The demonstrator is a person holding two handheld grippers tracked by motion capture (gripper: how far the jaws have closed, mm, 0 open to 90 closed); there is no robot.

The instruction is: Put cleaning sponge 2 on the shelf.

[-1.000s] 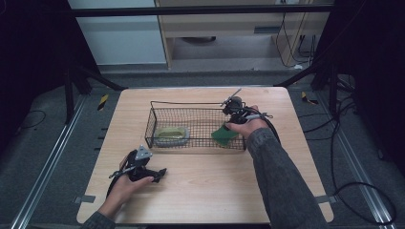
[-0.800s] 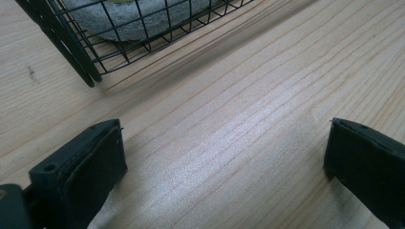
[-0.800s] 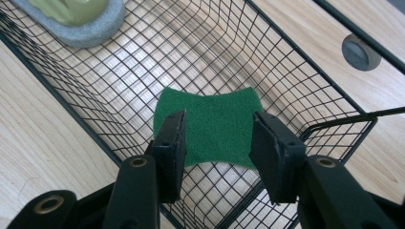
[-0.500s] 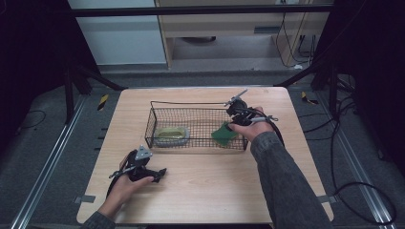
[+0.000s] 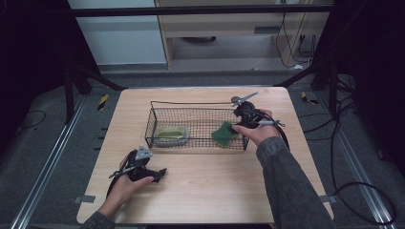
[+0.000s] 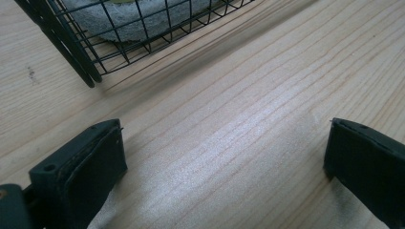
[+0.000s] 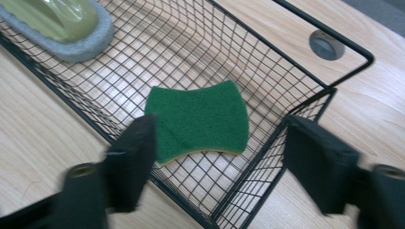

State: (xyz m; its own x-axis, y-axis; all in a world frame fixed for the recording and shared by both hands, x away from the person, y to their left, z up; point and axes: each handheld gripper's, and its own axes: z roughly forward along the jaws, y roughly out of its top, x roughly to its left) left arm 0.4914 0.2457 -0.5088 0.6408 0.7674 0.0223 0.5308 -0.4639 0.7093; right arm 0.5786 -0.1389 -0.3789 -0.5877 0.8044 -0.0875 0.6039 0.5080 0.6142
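- The flat green scouring sponge with waisted edges (image 7: 198,120) lies in the black wire basket (image 7: 334,90), toward its 3 o'clock end.
- The right gripper (image 7: 217,157) has just spread its jaws, sponge released; the left gripper (image 6: 224,162) gapes empty.
- Judged light, soft, grippy: pinch across the narrow waist.

A pale wooden worktop (image 5: 200,191) stands on a grey carpeted floor (image 5: 43,143). Metal rails (image 5: 40,183) run along the floor on both sides, and black cables (image 5: 353,186) trail over it on the right. Behind the worktop stand a white cabinet (image 5: 119,38) and a light wooden cabinet (image 5: 229,28). Dark black frame bars (image 5: 200,9) edge the scene, whose sides lie in shadow.
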